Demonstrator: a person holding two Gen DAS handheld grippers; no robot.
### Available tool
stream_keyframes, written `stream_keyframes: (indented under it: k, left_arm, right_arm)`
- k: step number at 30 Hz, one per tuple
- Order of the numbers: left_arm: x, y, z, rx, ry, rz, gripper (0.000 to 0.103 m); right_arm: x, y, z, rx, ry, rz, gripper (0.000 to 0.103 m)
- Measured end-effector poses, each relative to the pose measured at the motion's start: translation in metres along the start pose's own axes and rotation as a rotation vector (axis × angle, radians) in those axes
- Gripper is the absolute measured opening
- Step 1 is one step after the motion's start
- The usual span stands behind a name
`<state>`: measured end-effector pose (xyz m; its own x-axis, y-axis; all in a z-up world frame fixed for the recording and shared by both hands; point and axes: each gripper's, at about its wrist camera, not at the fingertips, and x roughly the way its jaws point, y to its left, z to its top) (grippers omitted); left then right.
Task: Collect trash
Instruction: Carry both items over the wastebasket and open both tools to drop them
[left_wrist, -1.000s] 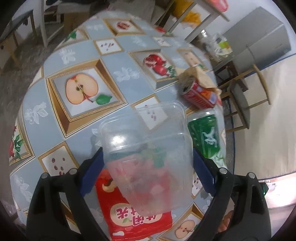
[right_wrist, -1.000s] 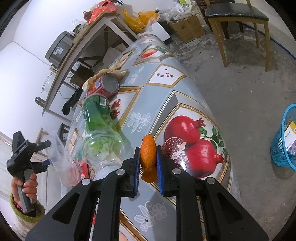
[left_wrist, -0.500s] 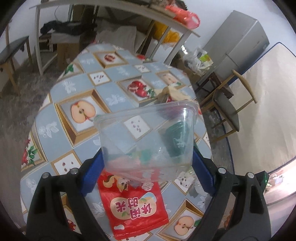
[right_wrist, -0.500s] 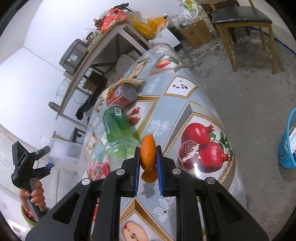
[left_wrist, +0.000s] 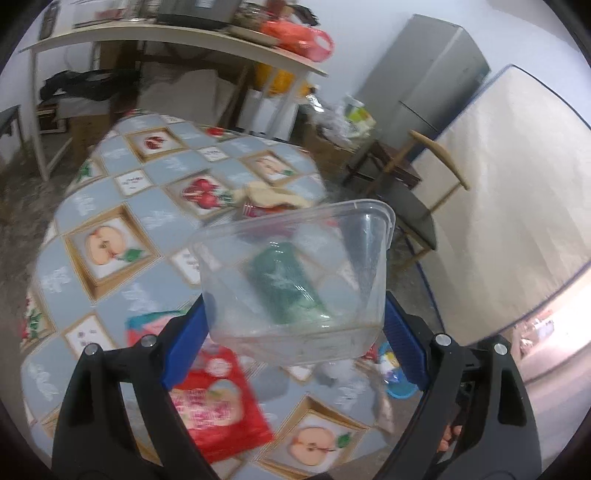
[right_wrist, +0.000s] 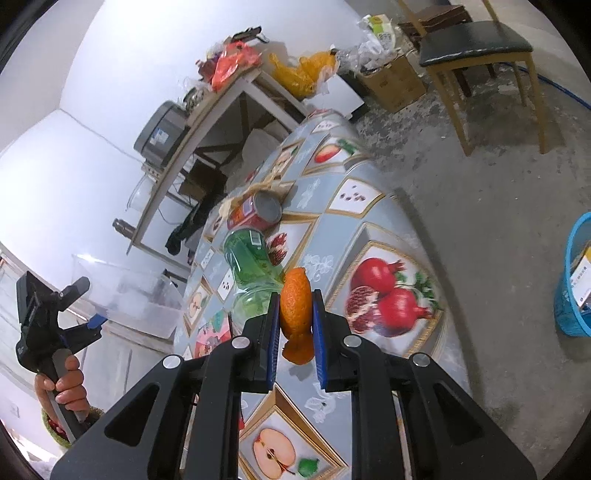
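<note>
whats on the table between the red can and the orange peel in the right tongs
The green plastic bottle lies on its side between the red can and the orange peel clamped in the right tongs; this shows in the right wrist view.

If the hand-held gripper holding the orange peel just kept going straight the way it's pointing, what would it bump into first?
Most likely the green plastic bottle, lying on the table just beyond the orange peel pinched in the right hand-held gripper. Depth is hard to judge here; it might instead meet the tablecloth beside the bottle.

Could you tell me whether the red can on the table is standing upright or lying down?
Lying down: the red can rests on its side, its round end facing the camera.
</note>
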<state>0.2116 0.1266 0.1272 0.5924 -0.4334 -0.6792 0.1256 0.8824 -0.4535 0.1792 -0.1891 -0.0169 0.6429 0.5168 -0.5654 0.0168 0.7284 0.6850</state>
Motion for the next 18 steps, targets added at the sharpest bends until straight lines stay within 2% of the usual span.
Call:
stream_keyframes:
  k: [4,8,12,14,18]
  left_arm:
    - [0.02,-0.044,-0.005,0.056,0.028,-0.072,0.085]
    - [0.06,-0.106,-0.018,0.145,0.09,-0.17,0.085]
    - [0.117,-0.168,-0.04,0.228,0.195,-0.247,0.085]
    - [0.144,-0.193,-0.052,0.261,0.235,-0.254,0.085]
    - [0.208,-0.246,-0.084,0.331,0.348,-0.256,0.085]
  right_arm:
    - [-0.035,-0.021,0.003,0.031,-0.059,-0.027,0.017]
    - [-0.084,-0.061,0.004,0.09,-0.138,-0.122,0.017]
    - [-0.129,-0.108,0.0,0.173,-0.198,-0.23,0.017]
    - [-0.152,-0.136,-0.004,0.226,-0.225,-0.293,0.017]
    - [-0.178,-0.187,-0.011,0.339,-0.249,-0.347,0.017]
